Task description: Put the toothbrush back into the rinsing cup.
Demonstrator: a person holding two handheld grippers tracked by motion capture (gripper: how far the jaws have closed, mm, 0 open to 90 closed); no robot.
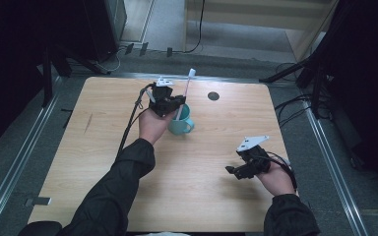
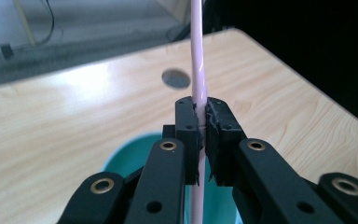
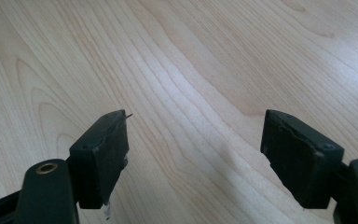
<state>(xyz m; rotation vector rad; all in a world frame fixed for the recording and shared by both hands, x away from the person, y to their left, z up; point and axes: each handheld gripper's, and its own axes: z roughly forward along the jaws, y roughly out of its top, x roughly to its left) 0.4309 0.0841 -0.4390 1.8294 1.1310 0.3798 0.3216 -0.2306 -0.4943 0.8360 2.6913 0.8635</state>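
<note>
Pale wood-grain table (image 1: pixel 202 187) spans the scene, ringed by grey floor and dark stands. Nearest the person, at the right side of the table, the right gripper (image 1: pixel 234 171) hovers over bare wood with its jaws spread wide and nothing between them, as the right gripper view (image 3: pixel 193 140) confirms. Farther in, near the table's middle, the left gripper (image 1: pixel 179 101) is clamped on the pink handle of a toothbrush (image 2: pixel 198 70), which stands nearly upright in a teal mug (image 1: pixel 181 125). Beyond the mug, a small dark round spot (image 1: pixel 213 96) marks the tabletop.
</note>
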